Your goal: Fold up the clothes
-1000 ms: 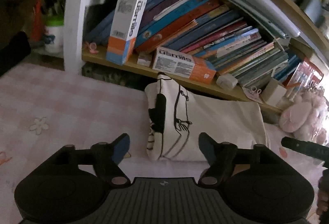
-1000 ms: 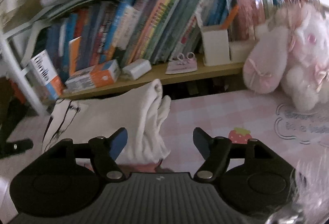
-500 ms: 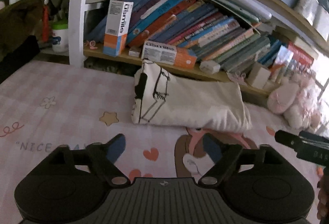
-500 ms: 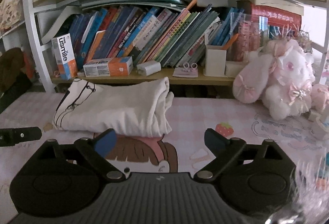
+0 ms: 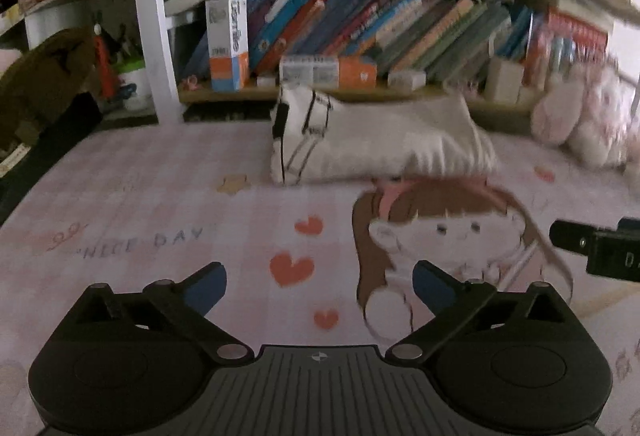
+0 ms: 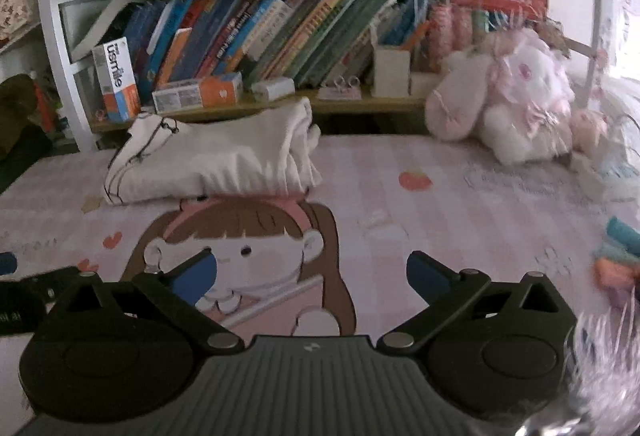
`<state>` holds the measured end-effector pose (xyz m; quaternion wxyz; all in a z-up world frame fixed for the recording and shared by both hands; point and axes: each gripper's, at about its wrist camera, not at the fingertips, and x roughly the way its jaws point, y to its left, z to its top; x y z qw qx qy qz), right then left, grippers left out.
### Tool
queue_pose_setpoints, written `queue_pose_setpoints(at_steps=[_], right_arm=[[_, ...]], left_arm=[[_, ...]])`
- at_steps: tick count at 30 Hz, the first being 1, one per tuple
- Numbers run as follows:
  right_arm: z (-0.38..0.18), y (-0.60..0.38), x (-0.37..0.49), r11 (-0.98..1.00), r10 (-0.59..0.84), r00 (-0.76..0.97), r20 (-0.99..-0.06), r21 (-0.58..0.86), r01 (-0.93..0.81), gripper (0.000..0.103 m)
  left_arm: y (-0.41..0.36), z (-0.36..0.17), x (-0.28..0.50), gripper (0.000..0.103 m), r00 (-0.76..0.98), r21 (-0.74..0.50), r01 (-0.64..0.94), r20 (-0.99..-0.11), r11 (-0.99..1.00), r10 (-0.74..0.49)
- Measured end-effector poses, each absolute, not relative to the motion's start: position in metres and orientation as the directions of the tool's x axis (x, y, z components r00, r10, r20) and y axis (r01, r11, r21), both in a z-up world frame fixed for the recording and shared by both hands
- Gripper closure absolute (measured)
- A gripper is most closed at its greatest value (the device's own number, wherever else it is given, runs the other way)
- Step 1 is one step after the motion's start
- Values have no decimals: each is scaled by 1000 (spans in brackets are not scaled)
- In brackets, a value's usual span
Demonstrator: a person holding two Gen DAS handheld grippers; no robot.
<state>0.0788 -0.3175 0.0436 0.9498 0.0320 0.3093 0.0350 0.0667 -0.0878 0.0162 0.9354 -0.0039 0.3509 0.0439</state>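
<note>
A folded cream garment with black line print [image 5: 376,140] [image 6: 216,160] lies at the far edge of the pink cartoon-printed cover [image 5: 160,204] [image 6: 440,220], just under the bookshelf. My left gripper [image 5: 318,282] hangs well back from it over the cover, its jaws opening wide with nothing between them. My right gripper [image 6: 312,272] is likewise back from the garment, jaws opening wide and empty. Each gripper's black body shows at the edge of the other's view.
A low bookshelf [image 6: 280,36] packed with leaning books and small boxes runs behind the garment. A pink-white plush toy [image 6: 516,104] sits at the right. Dark brown stuff [image 5: 40,84] lies at the far left. Small coloured items [image 6: 620,252] lie by the right edge.
Both grippers have drawn back from the folded garment, which now lies farther off, and both have spread their jaws wider. The garment stays put by the shelf.
</note>
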Motion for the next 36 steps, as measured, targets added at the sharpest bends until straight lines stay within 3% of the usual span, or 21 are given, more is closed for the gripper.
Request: queue_pose_setpoints(at_steps=[12, 36], right_arm=[[34, -307, 47, 994, 110, 786, -608, 63, -90, 0], [44, -297, 42, 991, 126, 805, -580, 32, -133, 0]], left_arm=[[-91, 9, 46, 2, 730, -3, -90, -680, 996, 65], [-92, 17, 44, 0, 760, -5, -76, -648, 997, 55]])
